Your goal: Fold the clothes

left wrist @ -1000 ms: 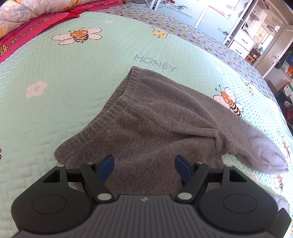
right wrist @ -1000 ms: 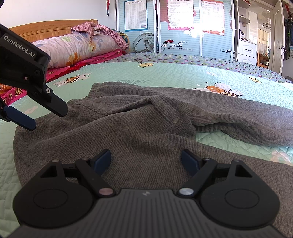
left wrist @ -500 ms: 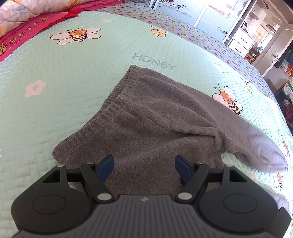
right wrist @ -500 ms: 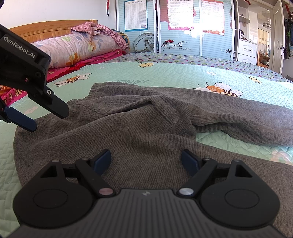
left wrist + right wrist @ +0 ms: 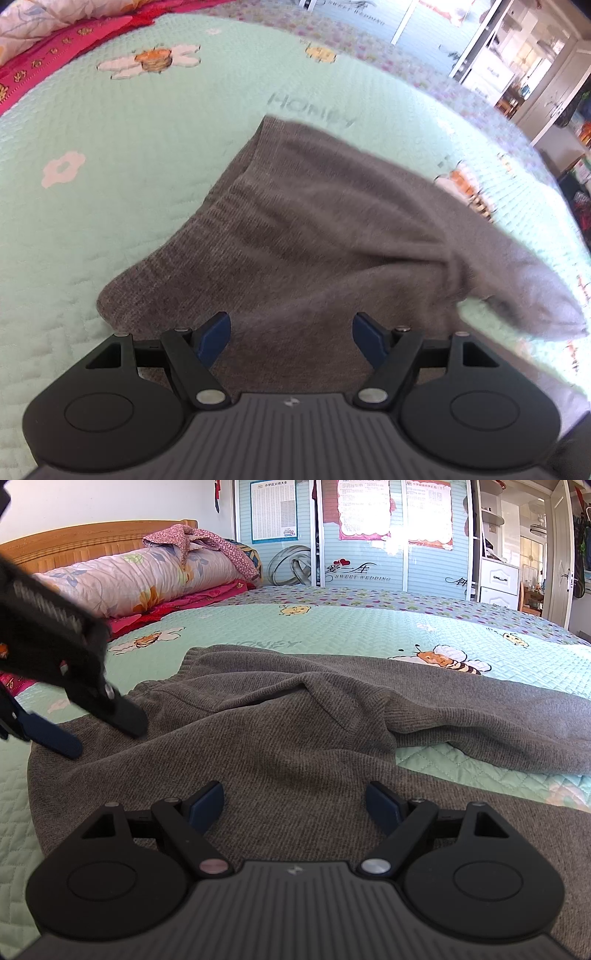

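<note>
Green bedspread; one grey sweater

Bare mint quilt lies open around the grey sweater. The left gripper crowds its left edge; a pillow roll blocks the far-left side.

Each black gripper has 2 blue-padded fingers, silver pivot screws and a ribbed grey body.

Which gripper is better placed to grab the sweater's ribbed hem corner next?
Left. The left gripper, open, hangs right by the ribbed hem corner of the grey sweater. The right gripper, also open, sits over mid-fabric, farther away.
</note>
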The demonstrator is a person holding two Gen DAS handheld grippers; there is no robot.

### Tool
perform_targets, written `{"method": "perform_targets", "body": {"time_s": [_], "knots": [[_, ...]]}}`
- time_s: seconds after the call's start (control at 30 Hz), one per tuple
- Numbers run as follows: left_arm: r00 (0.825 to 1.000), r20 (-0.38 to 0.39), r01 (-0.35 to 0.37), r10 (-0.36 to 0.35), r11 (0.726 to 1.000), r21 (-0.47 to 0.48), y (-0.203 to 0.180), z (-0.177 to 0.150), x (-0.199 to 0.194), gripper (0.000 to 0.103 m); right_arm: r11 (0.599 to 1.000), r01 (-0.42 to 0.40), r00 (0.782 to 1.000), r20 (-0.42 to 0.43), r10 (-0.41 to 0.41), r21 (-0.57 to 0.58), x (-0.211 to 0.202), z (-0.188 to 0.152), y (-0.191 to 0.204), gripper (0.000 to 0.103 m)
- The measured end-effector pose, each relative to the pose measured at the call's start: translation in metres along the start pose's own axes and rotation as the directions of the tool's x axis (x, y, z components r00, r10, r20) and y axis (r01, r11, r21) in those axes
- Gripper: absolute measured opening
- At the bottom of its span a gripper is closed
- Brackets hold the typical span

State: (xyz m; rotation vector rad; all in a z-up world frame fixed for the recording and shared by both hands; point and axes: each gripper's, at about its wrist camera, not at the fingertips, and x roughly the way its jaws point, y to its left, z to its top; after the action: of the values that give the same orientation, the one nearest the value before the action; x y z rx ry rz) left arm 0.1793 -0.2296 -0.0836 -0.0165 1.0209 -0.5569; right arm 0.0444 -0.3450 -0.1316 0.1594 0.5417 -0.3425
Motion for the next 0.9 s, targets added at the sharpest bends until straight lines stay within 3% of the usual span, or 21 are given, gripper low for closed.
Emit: {"method": "perform_targets", "body": {"time_s": [0.1,0.17,0.3,0.47,0.6,0.63,0.67,0.7,0.77,0.83,0.9], "knots": [[1.0,0.015,0.002,-0.003,1.0,0.013,0.003,-0.006,0.007,0.077,1.0,0.009,1.0,0.02,-0.009,-0.005,-0.007,0.005,0.002,0.085],[1.0,0.026,0.004,-0.004,1.0,0.022,0.005,-0.01,0.011,0.083,1.0,0.006,0.997,0.075,-0.006,0.001,-0.022,0.015,0.004,0.085],[0.999,0.046,0.007,-0.008,0.999,0.04,0.009,-0.018,0.02,0.084,0.993,-0.112,0.975,0.199,0.101,0.042,-0.031,0.057,0.007,0.086],[0.995,0.085,0.049,-0.053,0.998,0.042,0.017,-0.026,0.017,0.085,0.983,-0.153,0.987,0.023,0.156,-0.101,0.057,0.108,0.037,0.087],[0.99,0.106,0.086,-0.088,0.996,0.027,0.023,-0.029,0.015,0.085,0.953,-0.233,0.96,-0.204,0.193,-0.195,0.134,0.131,0.063,0.085],[0.989,0.11,0.094,-0.096,0.995,0.022,0.024,-0.029,0.015,0.085,0.947,-0.24,0.953,-0.24,0.187,-0.215,0.148,0.135,0.067,0.082],[0.989,0.112,0.099,-0.1,0.995,0.02,0.024,-0.029,0.015,0.085,0.949,-0.234,0.951,-0.252,0.178,-0.212,0.157,0.139,0.068,0.068],[0.988,0.114,0.101,-0.103,0.995,0.02,0.024,-0.029,0.015,0.085,0.951,-0.227,0.95,-0.264,0.169,-0.21,0.165,0.142,0.068,0.041],[0.988,0.115,0.102,-0.105,0.994,0.032,0.023,-0.03,0.015,0.085,0.956,-0.214,0.949,-0.276,0.154,-0.2,0.178,0.149,0.067,0.012],[0.986,0.119,0.111,-0.115,0.993,0.039,0.024,-0.031,0.013,0.085,0.966,-0.199,0.959,-0.235,0.157,-0.167,0.172,0.157,0.063,0.012],[0.983,0.128,0.125,-0.128,0.992,0.037,0.027,-0.032,0.011,0.085,0.97,-0.198,0.968,-0.186,0.17,-0.143,0.157,0.16,0.064,0.019]]}}
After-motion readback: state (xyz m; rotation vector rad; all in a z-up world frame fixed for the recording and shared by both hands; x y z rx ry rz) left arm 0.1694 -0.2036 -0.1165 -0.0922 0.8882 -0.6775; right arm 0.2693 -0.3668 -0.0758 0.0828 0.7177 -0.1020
